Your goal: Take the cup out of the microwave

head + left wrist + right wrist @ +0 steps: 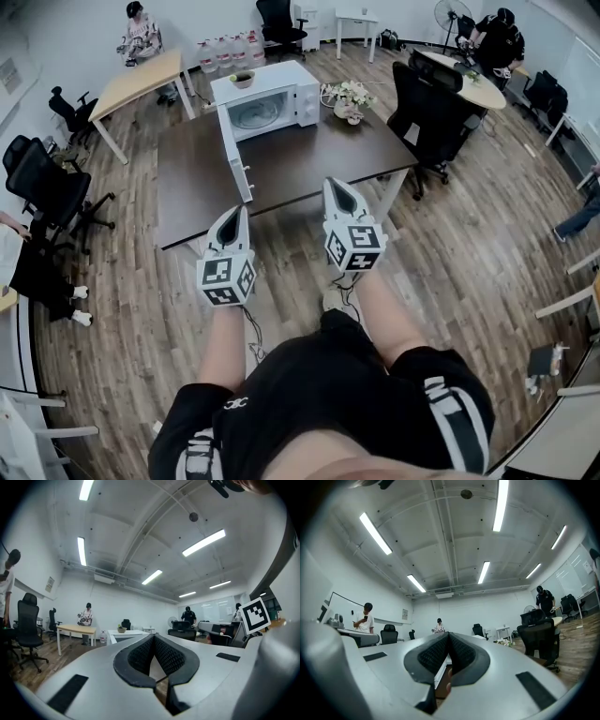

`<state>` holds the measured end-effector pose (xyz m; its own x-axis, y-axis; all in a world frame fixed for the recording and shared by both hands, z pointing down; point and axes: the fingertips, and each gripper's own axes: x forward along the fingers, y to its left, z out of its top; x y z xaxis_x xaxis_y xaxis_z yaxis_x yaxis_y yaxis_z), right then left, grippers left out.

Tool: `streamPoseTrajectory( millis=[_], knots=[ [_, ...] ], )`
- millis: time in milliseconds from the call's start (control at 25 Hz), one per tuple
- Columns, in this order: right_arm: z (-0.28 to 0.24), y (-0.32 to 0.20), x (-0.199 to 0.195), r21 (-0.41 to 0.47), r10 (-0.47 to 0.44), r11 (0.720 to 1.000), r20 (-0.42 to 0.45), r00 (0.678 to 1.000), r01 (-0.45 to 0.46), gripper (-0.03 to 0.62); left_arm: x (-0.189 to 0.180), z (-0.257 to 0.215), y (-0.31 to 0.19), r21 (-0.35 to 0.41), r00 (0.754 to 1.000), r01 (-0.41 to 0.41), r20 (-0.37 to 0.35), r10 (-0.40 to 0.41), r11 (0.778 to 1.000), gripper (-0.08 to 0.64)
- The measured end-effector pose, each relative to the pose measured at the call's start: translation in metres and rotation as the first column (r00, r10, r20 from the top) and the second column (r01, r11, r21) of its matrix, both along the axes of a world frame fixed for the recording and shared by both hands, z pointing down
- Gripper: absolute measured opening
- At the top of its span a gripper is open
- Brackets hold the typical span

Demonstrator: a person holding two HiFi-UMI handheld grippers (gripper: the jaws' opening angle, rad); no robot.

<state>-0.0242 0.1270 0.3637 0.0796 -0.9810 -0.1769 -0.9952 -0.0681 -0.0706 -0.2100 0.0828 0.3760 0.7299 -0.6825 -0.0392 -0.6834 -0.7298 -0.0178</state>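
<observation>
A white microwave (272, 98) stands at the far side of the dark table (309, 164), and its door (234, 155) hangs open toward me. Inside I see only the pale round plate; I cannot make out a cup. Both grippers hover side by side at the table's near edge, pointing at the microwave. The left gripper (242, 210) is shut with nothing in it, its ribbed pads (140, 656) meeting at the tips. The right gripper (335, 183) is also shut and empty. In the left gripper view, the microwave (126, 635) shows just over the jaws.
A small bowl (243, 80) sits on top of the microwave. A bunch of flowers (349, 97) stands to its right on the table. A black office chair (427, 112) stands at the table's right end. Other desks, chairs and people are farther off.
</observation>
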Motion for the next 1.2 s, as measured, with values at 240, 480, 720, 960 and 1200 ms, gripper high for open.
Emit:
streamPoseTrajectory(
  millis=[240, 480, 720, 960, 1200],
  knots=[
    [0.012, -0.038, 0.016, 0.002, 0.004, 1.000, -0.005, 1.000, -0.004, 0.002, 0.007, 0.009, -0.040, 0.011, 1.000, 0.014, -0.002, -0.014, 1.000, 0.003],
    [0.023, -0.111, 0.059, 0.013, 0.011, 1.000, -0.016, 1.000, -0.011, 0.002, 0.048, 0.014, -0.108, 0.034, 1.000, 0.019, 0.014, -0.019, 0.999, 0.003],
    [0.027, -0.224, 0.115, -0.006, -0.042, 0.999, -0.020, 0.999, 0.042, 0.002, 0.109, 0.007, -0.207, 0.032, 0.998, 0.057, 0.011, -0.058, 0.998, 0.003],
    [0.018, -0.349, 0.176, -0.019, -0.118, 0.993, -0.046, 0.992, 0.117, 0.002, 0.179, -0.005, -0.320, 0.031, 0.993, 0.115, 0.010, -0.116, 0.993, 0.003],
    [0.020, -0.444, 0.216, -0.041, -0.179, 0.983, -0.060, 0.982, 0.177, 0.002, 0.223, -0.005, -0.406, 0.009, 0.984, 0.177, 0.013, -0.177, 0.984, 0.003]
  ],
)
